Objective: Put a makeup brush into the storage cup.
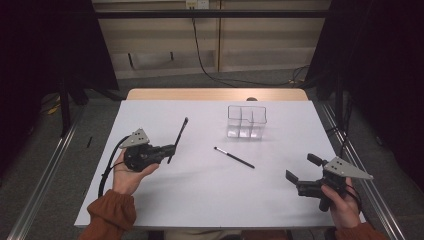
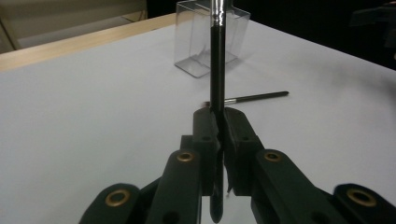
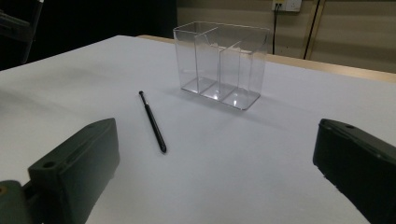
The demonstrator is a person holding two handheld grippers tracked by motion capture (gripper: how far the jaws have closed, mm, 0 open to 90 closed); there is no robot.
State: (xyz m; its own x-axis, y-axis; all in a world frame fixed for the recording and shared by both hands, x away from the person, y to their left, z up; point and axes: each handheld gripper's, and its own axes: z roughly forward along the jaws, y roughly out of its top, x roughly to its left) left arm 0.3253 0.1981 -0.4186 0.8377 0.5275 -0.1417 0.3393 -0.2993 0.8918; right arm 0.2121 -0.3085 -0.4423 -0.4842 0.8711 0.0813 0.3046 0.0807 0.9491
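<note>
Item: left gripper (image 1: 170, 148), at the left of the table (image 1: 150, 200). Jaws are pinching shut on a slim black brush (image 1: 178, 138), gripping it near its lower end; the rest is pointing up and away toward the far side, clear of the surface.

Item: second brush (image 1: 234, 157), lying flat mid-table, nearer the person than the organiser and well apart from both grippers.

Item: clear organiser (image 1: 247, 121), a see-through box with dividers, standing upright at the far centre, nothing visible inside it.

Item: right gripper (image 1: 303, 169), waiting at the near right corner, jaws standing wide apart with nothing between them.

Step in hand, as judged: the held brush is being carried, seemingly toward the organiser. The next move is calling for travel rightward and away, then tipping the brush upright over one compartment before letting go.

Room: bare surface is lying open between the left gripper and the organiser; the loose brush is sitting below that path. The right gripper is working close to the table's right edge.
</note>
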